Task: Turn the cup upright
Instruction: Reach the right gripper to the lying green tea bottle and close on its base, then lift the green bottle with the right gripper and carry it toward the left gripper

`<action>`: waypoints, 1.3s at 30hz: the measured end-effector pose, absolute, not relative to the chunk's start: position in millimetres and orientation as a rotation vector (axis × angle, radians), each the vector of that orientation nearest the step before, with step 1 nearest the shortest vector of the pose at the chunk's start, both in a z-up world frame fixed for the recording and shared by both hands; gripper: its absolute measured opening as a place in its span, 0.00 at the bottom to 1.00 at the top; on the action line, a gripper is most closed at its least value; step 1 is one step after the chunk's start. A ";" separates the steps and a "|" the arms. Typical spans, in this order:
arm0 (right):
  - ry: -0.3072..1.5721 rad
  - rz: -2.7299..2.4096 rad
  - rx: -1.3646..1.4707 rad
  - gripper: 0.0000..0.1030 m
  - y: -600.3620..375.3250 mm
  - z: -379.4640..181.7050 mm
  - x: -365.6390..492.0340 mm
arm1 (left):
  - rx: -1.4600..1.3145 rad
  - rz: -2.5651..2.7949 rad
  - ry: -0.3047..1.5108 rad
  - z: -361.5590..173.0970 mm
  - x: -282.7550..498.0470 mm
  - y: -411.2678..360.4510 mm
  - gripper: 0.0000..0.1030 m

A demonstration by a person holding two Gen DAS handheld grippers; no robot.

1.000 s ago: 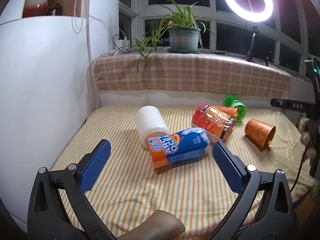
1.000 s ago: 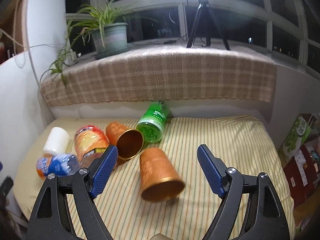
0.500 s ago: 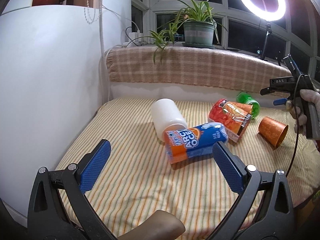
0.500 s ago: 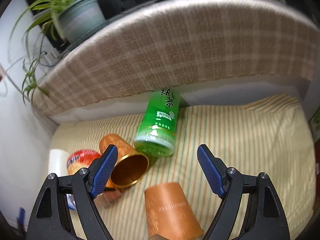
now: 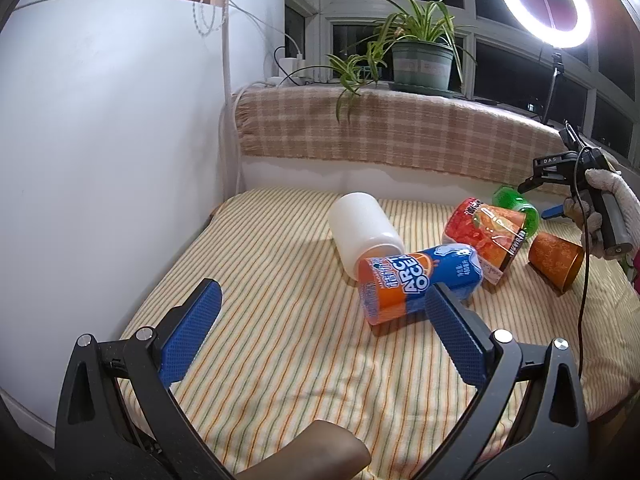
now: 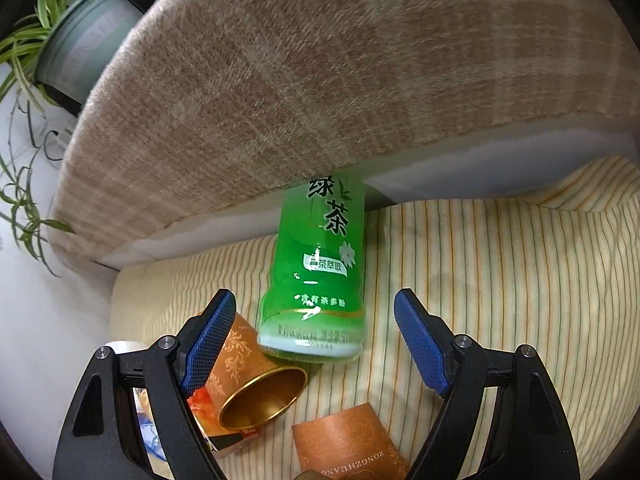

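Note:
Several cups lie on their sides on a striped cloth (image 5: 280,344). In the left wrist view: a white cup (image 5: 362,236), a blue and orange cup (image 5: 416,280), a red cup (image 5: 482,236), a green cup (image 5: 516,206) and an orange cup (image 5: 556,256). My left gripper (image 5: 320,328) is open and empty, just short of the blue and orange cup. My right gripper (image 6: 314,344) is open and empty, with the green cup (image 6: 318,276) lying between and beyond its fingertips. An orange cup with a gold inside (image 6: 256,384) lies by its left finger. Another orange cup (image 6: 352,444) lies below.
A plaid-covered ledge (image 5: 384,136) runs along the back with a potted plant (image 5: 420,64) and a ring light (image 5: 544,4). A white wall (image 5: 100,152) bounds the left side. The gloved hand holding the right gripper (image 5: 600,208) shows at the right of the left wrist view.
My right gripper has moved forward past the near orange cup and now frames the green cup. My left gripper has shifted left, so the cups sit further right in its view.

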State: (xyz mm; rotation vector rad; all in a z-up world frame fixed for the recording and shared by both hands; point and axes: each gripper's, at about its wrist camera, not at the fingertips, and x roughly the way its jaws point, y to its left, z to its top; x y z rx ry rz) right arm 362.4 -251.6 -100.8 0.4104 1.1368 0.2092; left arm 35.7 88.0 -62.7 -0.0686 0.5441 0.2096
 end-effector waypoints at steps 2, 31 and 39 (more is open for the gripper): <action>1.155 0.203 0.398 0.79 -247.6 -103.7 366.2 | -0.073 0.212 0.545 -63.6 36.5 90.0 1.00; 1.246 0.286 0.518 0.65 -281.8 -106.0 366.6 | -0.074 0.225 0.542 -62.9 37.2 90.8 1.00; 1.209 0.317 0.589 0.65 -314.9 -91.4 344.2 | -0.062 0.210 0.524 -56.1 29.0 80.4 1.00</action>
